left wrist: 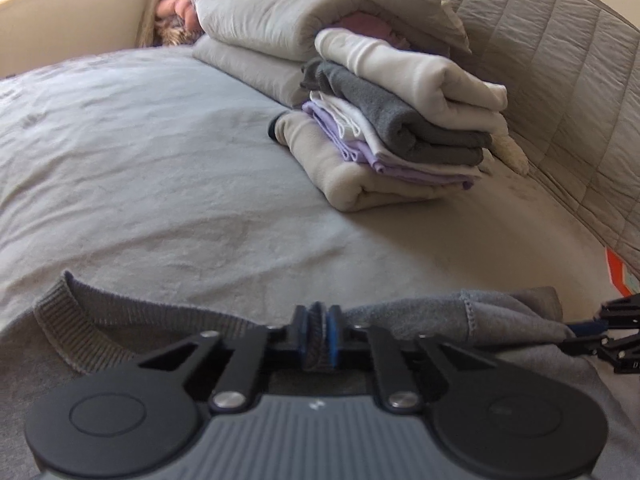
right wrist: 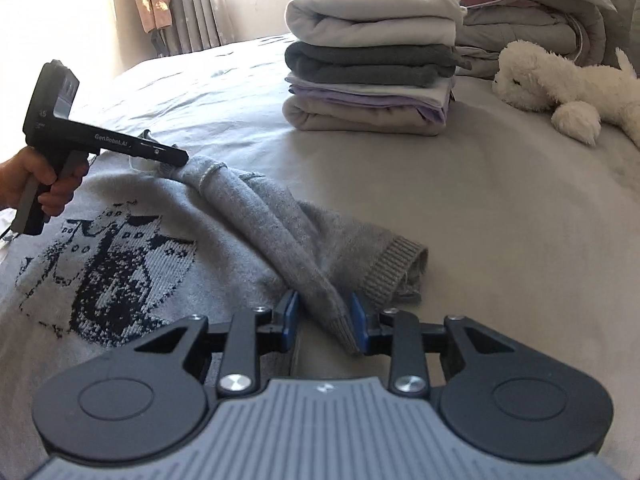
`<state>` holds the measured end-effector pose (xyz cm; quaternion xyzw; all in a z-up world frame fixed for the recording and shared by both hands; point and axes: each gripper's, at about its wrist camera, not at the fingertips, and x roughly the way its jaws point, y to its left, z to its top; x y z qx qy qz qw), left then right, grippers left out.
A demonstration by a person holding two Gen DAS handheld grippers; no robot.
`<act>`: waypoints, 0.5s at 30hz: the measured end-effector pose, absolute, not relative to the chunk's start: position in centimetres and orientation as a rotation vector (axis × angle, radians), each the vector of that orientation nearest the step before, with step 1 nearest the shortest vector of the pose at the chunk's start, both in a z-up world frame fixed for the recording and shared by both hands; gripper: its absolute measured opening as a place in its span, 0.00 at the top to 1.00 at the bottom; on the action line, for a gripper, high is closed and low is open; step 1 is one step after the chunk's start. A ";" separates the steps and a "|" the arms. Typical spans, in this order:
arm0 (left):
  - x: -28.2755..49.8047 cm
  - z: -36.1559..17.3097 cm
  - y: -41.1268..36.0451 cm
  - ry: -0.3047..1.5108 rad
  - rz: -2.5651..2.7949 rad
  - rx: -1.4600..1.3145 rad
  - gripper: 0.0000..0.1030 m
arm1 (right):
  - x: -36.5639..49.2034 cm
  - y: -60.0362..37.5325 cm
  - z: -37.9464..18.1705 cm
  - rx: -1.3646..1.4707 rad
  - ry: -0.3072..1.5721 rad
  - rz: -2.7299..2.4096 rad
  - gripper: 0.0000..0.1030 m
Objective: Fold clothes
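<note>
A grey knit sweater (right wrist: pixel 132 216) with a dark blue pattern on its front lies spread on the bed. In the left wrist view my left gripper (left wrist: pixel 319 328) is shut on a fold of this sweater (left wrist: pixel 440 320); its ribbed hem (left wrist: pixel 68 320) lies to the left. The right wrist view shows the left gripper (right wrist: pixel 178 160), held by a hand (right wrist: pixel 36 184), pinching the sweater near the shoulder. My right gripper (right wrist: pixel 323 322) is open, and the sleeve's edge (right wrist: pixel 280 248) runs between its fingers, close to the right pad. The ribbed cuff (right wrist: pixel 396 264) lies just beyond.
A stack of folded clothes (right wrist: pixel 368 68) stands farther up the bed (right wrist: pixel 500 220), with a white plush toy (right wrist: pixel 560 88) to its right. Folded grey duvets (left wrist: pixel 272 20) and a quilted headboard (left wrist: pixel 560 60) lie behind. A window and curtain are at the far side.
</note>
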<state>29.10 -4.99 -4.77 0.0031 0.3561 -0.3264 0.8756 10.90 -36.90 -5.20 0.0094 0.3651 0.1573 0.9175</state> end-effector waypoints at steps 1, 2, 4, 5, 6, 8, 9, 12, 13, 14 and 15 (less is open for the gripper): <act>28.9 -4.7 -5.0 0.730 -0.673 0.007 0.95 | 10.9 -37.0 -5.1 0.021 0.749 0.323 0.92; 28.9 -4.4 -5.1 0.706 -0.657 0.000 0.96 | 10.9 -37.0 -5.0 0.019 0.746 0.321 0.96; 29.0 -3.7 -5.4 0.652 -0.623 -0.017 0.96 | 11.1 -36.8 -4.3 -0.015 0.714 0.295 0.96; 29.2 -3.3 -5.7 0.623 -0.602 -0.026 0.96 | 11.3 -36.6 -3.9 -0.043 0.692 0.275 0.96; 29.5 -3.0 -6.1 0.597 -0.580 -0.032 0.96 | 11.7 -36.6 -3.5 -0.062 0.676 0.254 0.96; 30.4 -2.7 -6.9 0.565 -0.529 -0.037 0.96 | 13.1 -36.6 -3.0 -0.089 0.658 0.212 0.97; 31.0 -2.7 -7.4 0.556 -0.502 -0.035 0.96 | 14.1 -36.7 -3.1 -0.100 0.658 0.190 0.97; 32.1 -3.3 -9.0 0.547 -0.436 0.003 0.96 | 17.0 -36.8 -3.3 -0.133 0.656 0.126 0.97; 32.4 -3.6 -9.5 0.544 -0.417 0.018 0.96 | 18.0 -36.9 -3.3 -0.144 0.656 0.104 0.97; 32.7 -3.9 -9.9 0.541 -0.398 0.033 0.96 | 19.0 -36.9 -3.4 -0.155 0.655 0.082 0.97; 33.0 -4.1 -10.4 0.540 -0.379 0.047 0.96 | 19.9 -37.0 -3.5 -0.166 0.654 0.061 0.97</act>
